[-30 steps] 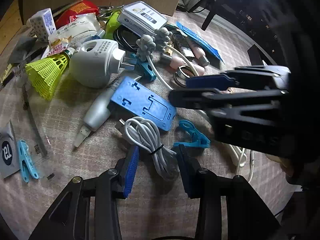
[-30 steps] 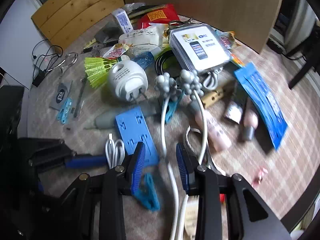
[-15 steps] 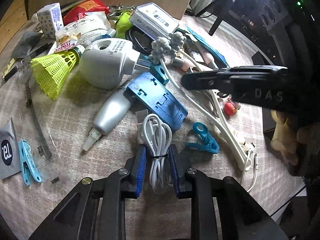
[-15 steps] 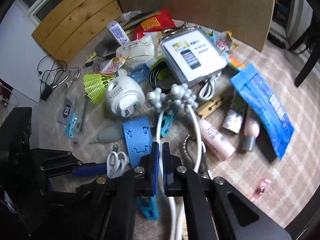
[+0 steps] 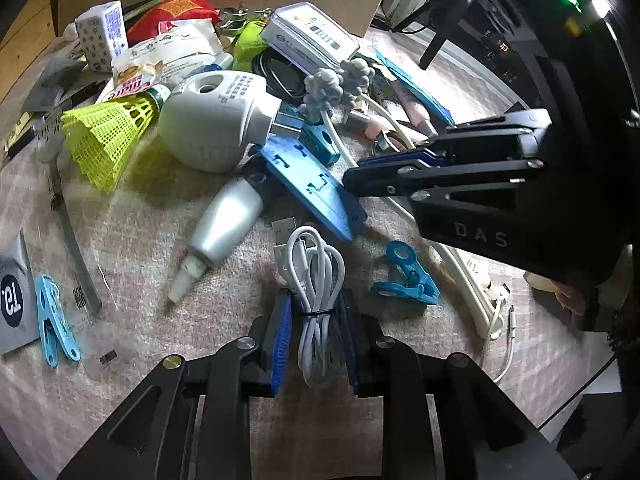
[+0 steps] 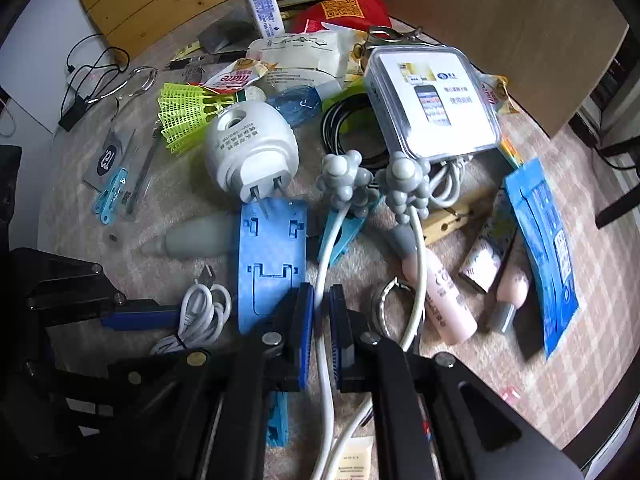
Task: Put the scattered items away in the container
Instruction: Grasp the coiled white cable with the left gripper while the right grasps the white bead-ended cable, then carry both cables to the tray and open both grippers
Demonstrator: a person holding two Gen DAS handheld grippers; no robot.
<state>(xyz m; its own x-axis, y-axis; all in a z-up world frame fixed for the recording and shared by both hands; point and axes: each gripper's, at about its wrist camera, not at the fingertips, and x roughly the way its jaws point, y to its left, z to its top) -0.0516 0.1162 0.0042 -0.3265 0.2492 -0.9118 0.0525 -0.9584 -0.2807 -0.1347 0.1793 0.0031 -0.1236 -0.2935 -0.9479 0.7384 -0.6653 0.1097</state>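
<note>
A coiled white USB cable (image 5: 318,300) lies on the cloth and sits between the pads of my left gripper (image 5: 316,338), which is closed on it. The cable also shows in the right wrist view (image 6: 200,316). My right gripper (image 6: 321,328) has its jaws nearly together around a thin white cord (image 6: 326,264) of the grey bobble massager (image 6: 348,184). The right gripper also shows in the left wrist view (image 5: 360,178). No container can be picked out.
Clutter covers the cloth: a blue phone stand (image 6: 270,256), a white plug adapter (image 6: 250,152), a yellow shuttlecock (image 5: 108,136), a silver tube (image 5: 224,228), blue clips (image 5: 404,280), a clear boxed charger (image 6: 434,100), pink tubes (image 6: 448,300), a blue sachet (image 6: 544,240) and a wooden board (image 6: 480,8) behind.
My left gripper moved forward over the white USB cable and closed on it. My right gripper closed from open to nearly shut around the white massager cord.
</note>
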